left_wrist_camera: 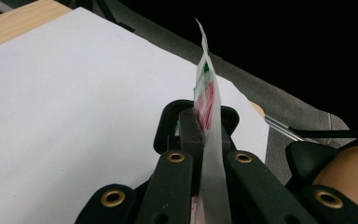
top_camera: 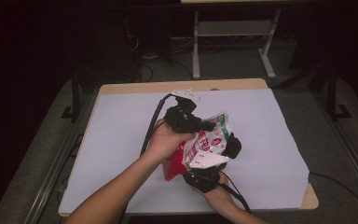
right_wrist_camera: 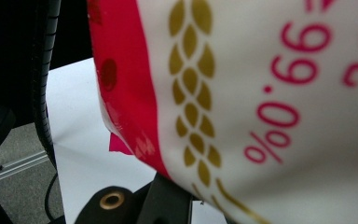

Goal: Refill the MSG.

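Pinching the snack bag (top_camera: pixel 209 140) from opposite ends, left gripper (top_camera: pixel 200 125) at its far edge, right gripper (top_camera: pixel 205 173) nearest the person; both fingers clamp it above the worktop (top_camera: pixel 121 140).

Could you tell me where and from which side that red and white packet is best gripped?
By its flat sealed edge, jaws coming in edge-on. The packet is thin film; in the left gripper view its rim stands upright between the left gripper jaws, which clamp it flat. The bulging middle would probably slip.

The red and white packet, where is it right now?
The packet is held above the white sheet, middle of the high view, between the left gripper and right gripper.
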A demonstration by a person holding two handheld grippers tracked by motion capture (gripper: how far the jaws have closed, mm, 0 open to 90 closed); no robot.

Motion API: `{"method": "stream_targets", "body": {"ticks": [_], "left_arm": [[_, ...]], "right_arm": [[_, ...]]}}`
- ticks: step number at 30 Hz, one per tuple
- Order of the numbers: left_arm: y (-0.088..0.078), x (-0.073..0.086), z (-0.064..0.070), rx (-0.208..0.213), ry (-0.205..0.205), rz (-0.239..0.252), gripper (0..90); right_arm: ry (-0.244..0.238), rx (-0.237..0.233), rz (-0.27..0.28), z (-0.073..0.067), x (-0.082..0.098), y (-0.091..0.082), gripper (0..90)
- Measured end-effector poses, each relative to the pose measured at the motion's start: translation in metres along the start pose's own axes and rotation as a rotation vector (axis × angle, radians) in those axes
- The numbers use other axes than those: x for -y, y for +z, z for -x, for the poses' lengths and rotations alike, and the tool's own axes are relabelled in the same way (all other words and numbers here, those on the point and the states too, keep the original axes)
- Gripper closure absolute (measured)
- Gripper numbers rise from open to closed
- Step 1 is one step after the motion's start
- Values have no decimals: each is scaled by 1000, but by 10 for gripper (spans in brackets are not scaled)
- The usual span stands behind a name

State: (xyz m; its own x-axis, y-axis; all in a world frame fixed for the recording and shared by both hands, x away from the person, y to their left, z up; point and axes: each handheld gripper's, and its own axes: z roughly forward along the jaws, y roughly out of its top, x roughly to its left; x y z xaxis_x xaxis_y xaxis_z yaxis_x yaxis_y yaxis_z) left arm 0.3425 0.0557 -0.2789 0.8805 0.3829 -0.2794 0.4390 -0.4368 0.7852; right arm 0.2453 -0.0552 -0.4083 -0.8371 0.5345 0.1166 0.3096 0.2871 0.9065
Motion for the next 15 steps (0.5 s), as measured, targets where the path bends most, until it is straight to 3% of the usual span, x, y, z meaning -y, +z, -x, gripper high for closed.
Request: {"method": "stream_targets", "body": {"ticks": [15], "left_arm": [[0, -2, 0, -15, -2, -12, 900]], "right_arm": [[-5, -15, 1, 1, -2, 0, 900]]}}
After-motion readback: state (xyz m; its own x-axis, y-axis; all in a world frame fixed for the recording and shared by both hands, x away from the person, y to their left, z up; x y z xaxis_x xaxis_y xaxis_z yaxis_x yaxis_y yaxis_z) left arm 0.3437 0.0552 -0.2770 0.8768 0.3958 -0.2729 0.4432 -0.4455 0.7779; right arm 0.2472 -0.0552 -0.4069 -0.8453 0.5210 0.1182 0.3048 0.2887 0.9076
